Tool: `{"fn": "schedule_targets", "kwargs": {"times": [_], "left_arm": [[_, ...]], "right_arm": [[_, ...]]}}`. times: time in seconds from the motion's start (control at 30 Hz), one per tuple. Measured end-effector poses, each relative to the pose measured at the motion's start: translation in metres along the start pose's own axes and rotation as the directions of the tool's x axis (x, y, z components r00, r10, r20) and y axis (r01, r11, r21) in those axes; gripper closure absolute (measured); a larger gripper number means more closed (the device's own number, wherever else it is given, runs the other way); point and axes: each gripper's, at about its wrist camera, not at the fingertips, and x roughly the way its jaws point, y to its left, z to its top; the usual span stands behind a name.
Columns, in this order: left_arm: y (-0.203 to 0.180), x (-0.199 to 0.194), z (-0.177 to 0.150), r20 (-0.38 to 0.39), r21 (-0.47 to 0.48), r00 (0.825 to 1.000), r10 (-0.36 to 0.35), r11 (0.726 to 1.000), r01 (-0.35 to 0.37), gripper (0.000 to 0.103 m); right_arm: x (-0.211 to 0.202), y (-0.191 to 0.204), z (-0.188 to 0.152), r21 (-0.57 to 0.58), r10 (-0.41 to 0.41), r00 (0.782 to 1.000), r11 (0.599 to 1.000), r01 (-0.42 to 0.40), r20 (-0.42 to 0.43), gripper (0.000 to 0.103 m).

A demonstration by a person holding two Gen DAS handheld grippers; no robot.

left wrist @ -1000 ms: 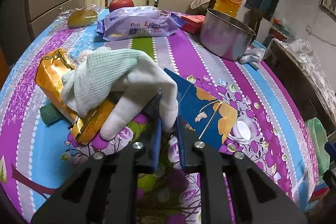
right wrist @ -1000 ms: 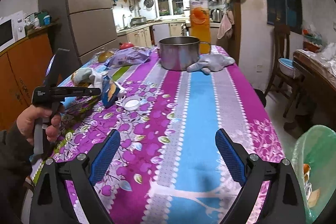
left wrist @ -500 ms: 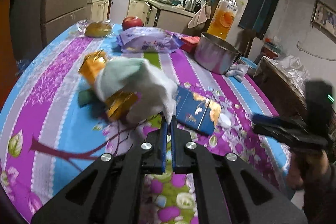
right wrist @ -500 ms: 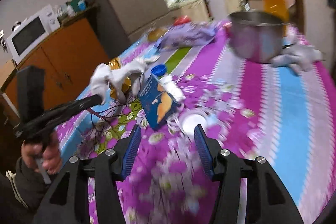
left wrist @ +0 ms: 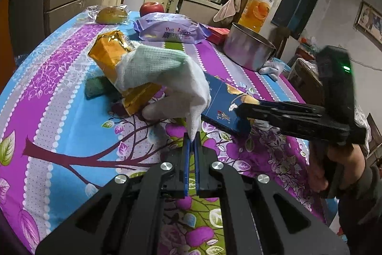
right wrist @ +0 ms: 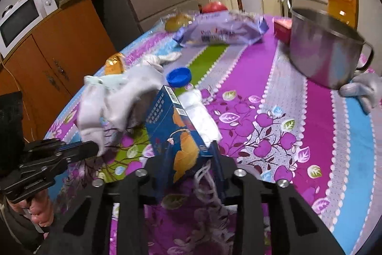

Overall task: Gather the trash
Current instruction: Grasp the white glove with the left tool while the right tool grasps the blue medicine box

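The left gripper (left wrist: 191, 139) is pinching one fingertip of a white knitted cotton glove (left wrist: 164, 73), its fingers pressed nearly together on the cloth, and the limp glove is draping over one crinkled gold foil packet (left wrist: 112, 52) on the table (left wrist: 59, 116). The right gripper (right wrist: 188, 159) has just been closing its fingers, and they are now gripping the lower end of one flat, glossy blue cardboard box (right wrist: 174, 128) printed with an orange shape; the box is standing tilted just beside the glove. White string is hanging by the right fingers. The table is wearing a slick floral cloth striped purple, blue and grey. Farther back are sitting one round steel pot (right wrist: 327, 52), one soft lilac plastic bag (left wrist: 170, 30), one blue bottle cap (right wrist: 179, 76), one red apple (left wrist: 152, 8) and one wrapped bun (left wrist: 111, 15).
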Motion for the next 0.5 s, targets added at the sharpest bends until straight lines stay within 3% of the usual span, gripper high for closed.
{"fn": "schedule_targets", "kwargs": {"times": [0.13, 0.2, 0.5], "left_arm": [[0.007, 0.002, -0.001, -0.003, -0.018, 1.000, 0.006, 1.000, -0.006, 0.101], [0.008, 0.005, -0.002, -0.010, -0.019, 1.000, 0.008, 1.000, -0.008, 0.101], [0.006, 0.013, 0.001, -0.025, -0.020, 1.000, 0.009, 1.000, -0.010, 0.101]], "right_arm": [[-0.024, 0.032, -0.015, -0.067, -0.019, 0.997, 0.997, 0.024, 0.072, 0.087], [-0.025, 0.042, -0.021, -0.089, -0.004, 0.998, 0.996, 0.010, 0.066, 0.087], [-0.001, 0.050, -0.022, -0.133, -0.096, 0.994, 0.986, 0.104, 0.060, 0.083]]}}
